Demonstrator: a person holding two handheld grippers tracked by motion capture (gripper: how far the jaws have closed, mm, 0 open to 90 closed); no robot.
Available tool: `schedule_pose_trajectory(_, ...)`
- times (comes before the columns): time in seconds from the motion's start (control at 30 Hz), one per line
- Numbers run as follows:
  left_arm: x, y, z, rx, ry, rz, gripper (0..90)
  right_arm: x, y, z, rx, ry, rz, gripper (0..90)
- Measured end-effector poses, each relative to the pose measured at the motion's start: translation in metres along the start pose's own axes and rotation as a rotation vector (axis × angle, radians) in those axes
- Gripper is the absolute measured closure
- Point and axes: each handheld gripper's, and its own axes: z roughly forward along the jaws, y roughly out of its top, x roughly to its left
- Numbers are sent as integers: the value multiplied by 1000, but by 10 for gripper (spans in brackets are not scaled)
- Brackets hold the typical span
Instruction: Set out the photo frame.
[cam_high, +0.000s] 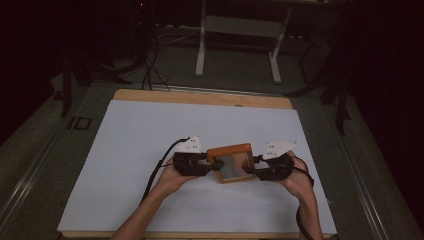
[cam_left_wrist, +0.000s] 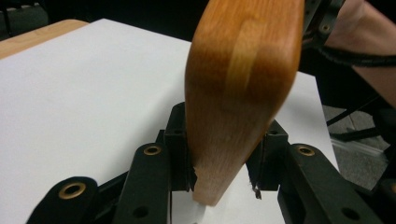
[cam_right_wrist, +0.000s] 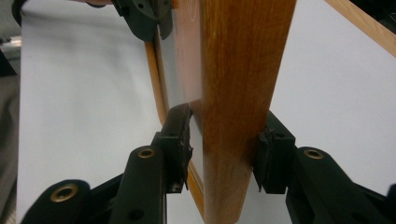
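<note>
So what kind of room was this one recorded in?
Probably a lab or workshop set up for recording: a wooden table under a white sheet, cables on the floor, a metal bench frame behind, dim surroundings.

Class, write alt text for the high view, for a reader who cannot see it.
A person holds a wooden-framed mirror between two black grippers, the left gripper clamping its left edge and the right gripper its right edge. This happens over a white sheet covering a wooden table in a dim room.
</note>
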Motion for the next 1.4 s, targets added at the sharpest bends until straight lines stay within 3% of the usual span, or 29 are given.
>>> schedule_pose_trajectory(0.1, 1, -1, -9, -13, -3, -25, 657, 0, 1, 6, -25, 29, 21, 614)
schedule_pose_trajectory(0.37, 2, -2, -22, -22, 11, -33, 656, 3, 8, 14, -35, 50, 29, 614)
schedule_pose_trajectory(1.1, 20, -3, -45, -39, 51, -89, 628, 3, 20, 41, -78, 60, 133, 606)
schedule_pose_trajectory(1.3, 33, -9, -49, -23, 80, -141, 614, 1, 18, 62, -94, 65, 214, 591)
schedule_pose_trajectory(1.33, 37, -12, -50, -12, 87, -161, 611, -1, 16, 71, -95, 82, 249, 588)
schedule_pose_trajectory(1.4, 41, -15, -50, 2, 97, -180, 605, -2, 14, 79, -94, 96, 272, 590)
